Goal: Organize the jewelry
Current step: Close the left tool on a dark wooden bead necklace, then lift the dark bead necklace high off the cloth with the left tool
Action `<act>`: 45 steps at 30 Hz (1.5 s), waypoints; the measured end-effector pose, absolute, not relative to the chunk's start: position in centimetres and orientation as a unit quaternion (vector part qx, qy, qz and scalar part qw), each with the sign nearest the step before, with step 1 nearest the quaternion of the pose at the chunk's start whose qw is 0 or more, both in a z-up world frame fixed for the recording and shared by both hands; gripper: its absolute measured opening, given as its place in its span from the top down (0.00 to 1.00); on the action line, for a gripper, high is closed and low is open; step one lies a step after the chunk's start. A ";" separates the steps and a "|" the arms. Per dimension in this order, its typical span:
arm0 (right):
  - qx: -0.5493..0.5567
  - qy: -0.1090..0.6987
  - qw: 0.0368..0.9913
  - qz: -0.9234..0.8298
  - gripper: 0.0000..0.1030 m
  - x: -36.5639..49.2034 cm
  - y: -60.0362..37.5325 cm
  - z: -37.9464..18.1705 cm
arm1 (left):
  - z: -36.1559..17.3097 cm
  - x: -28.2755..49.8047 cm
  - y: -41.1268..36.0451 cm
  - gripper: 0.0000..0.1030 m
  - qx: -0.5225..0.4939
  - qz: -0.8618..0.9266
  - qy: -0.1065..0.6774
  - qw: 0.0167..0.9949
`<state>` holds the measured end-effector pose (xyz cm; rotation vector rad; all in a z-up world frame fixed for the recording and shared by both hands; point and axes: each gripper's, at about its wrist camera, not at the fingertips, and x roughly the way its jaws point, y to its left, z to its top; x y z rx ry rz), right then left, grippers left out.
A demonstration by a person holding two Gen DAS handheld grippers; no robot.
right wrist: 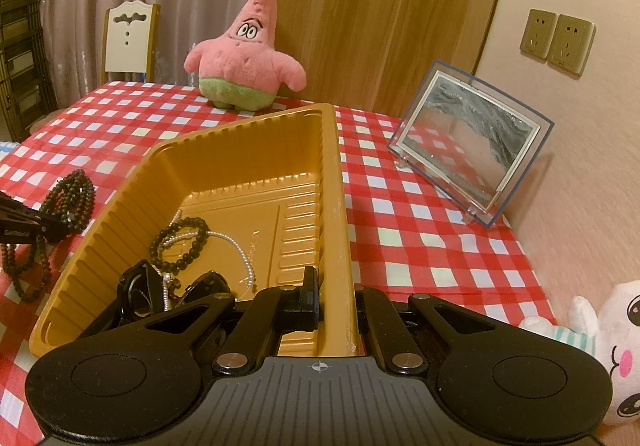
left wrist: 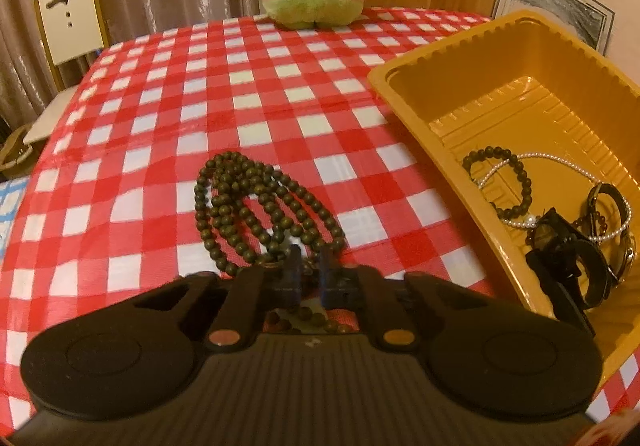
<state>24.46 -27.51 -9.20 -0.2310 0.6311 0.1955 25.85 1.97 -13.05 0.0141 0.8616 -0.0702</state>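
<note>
A long dark bead necklace (left wrist: pixel 256 206) lies coiled on the red checked tablecloth (left wrist: pixel 160 126). My left gripper (left wrist: pixel 311 266) is nearly shut on the near loop of this necklace, its fingers (left wrist: pixel 294 270) close together around the beads. The orange plastic tray (left wrist: pixel 420 114) stands to the right and holds a small dark bead bracelet (left wrist: pixel 500 182), a pearl strand (left wrist: pixel 560 158) and a black watch (left wrist: pixel 568 258). My right gripper (right wrist: pixel 334 298) is shut on the tray's right wall (right wrist: pixel 334 206). The necklace also shows in the right wrist view (right wrist: pixel 68 198).
A pink starfish plush (right wrist: pixel 244 66) sits at the table's far side. A clear framed sand picture (right wrist: pixel 468 142) stands at the right by the wall. A white plush (right wrist: pixel 608 346) lies at the near right. A white chair (right wrist: pixel 128 42) stands behind the table.
</note>
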 end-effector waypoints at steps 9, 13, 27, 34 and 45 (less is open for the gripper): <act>-0.114 0.309 0.939 0.096 0.97 24.5 -27.5 -9.2 | -12.9 24.8 1.8 1.00 0.007 -0.040 0.417 0.908; -0.114 0.309 0.939 0.096 0.97 24.5 -27.5 -9.2 | -13.2 24.9 2.2 0.99 0.006 -0.030 0.422 0.906; -0.114 0.310 0.939 0.097 0.97 24.4 -27.5 -9.3 | -12.4 25.6 2.5 0.92 -0.008 -0.028 0.420 0.907; -0.111 0.312 0.939 0.096 0.97 24.4 -27.4 -9.4 | -11.8 26.9 3.3 0.79 -0.045 -0.001 0.420 0.906; -0.111 0.315 0.937 0.097 0.97 24.8 -27.5 -9.4 | -13.4 31.3 3.4 0.80 -0.034 0.048 0.443 0.895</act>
